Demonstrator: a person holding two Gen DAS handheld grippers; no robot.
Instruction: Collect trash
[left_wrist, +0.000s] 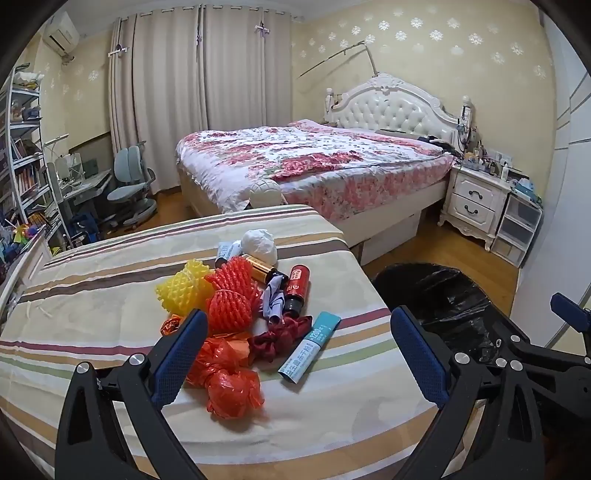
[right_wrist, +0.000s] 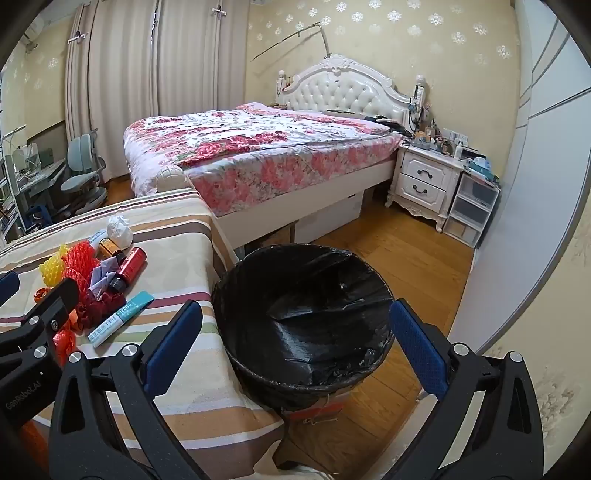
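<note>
Both jaws wide, empty: left hand-held gripper (left_wrist: 295, 332) above trash pile (left_wrist: 236, 317) (striped cloth); right hand-held gripper (right_wrist: 295, 325) over bin (right_wrist: 306, 317).

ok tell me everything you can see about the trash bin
The trash bin is round and open-topped, lined with a glossy, crinkled black plastic bag folded over its rim. Nothing shows inside but the liner. It stands upright on the wooden floor, right beside the striped-cloth table that holds the trash pile. Something orange peeks out under its base. The open right gripper hovers over it without touching.

Floral bed (left_wrist: 314, 158); white nightstand (left_wrist: 476, 195); grey desk chair (left_wrist: 131, 181).
</note>
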